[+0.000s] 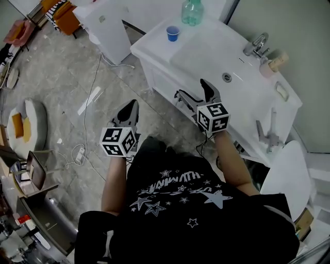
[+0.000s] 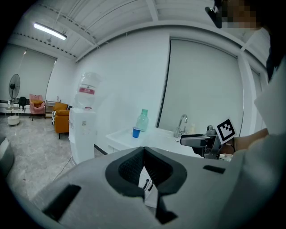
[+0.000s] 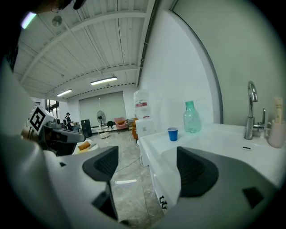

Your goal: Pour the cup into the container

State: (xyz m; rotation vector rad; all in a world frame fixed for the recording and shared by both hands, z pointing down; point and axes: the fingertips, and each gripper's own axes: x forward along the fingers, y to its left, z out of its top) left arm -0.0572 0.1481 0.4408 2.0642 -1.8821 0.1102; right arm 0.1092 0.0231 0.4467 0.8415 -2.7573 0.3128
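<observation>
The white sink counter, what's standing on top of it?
On the counter, near its far end, a small blue cup stands beside a green bottle; a faucet rises behind the basin. Whether the cup holds anything cannot be seen.

Right hand-held gripper (image 3: 147, 163), jaws spread wide with nothing between them, faces a white sink surface (image 3: 214, 143). A small blue plastic cup (image 3: 173, 133) stands upright there. Just right of the cup is a translucent green plastic bottle (image 3: 191, 117); farther right, a chrome tap (image 3: 250, 112).
</observation>
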